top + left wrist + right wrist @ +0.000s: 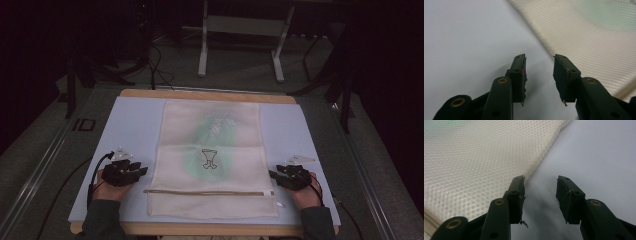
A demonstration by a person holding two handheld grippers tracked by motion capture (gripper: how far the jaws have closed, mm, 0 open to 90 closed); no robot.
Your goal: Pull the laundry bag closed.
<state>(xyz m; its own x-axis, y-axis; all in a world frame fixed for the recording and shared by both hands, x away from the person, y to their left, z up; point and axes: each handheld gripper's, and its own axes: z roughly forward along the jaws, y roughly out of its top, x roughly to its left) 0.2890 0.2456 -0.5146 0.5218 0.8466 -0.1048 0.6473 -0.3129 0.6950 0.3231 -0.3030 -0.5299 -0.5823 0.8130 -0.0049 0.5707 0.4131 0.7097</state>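
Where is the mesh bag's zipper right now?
In the high view the zipper runs across the mesh bag near its near edge, between the left gripper and right gripper.

**Mesh, matt plastic and wood**

The cream honeycomb-mesh cloth bag is looking soft and open-woven. The pale blue smooth mat is showing matt over a bare wooden board edge. The black matt plastic gripper fingers are carrying brass-coloured rivets.

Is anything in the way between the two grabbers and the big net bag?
Nothing visible. The left gripper and right gripper sit open on either side of the mesh bag, with bare white table sheet between each one's jaws and the bag's edges.
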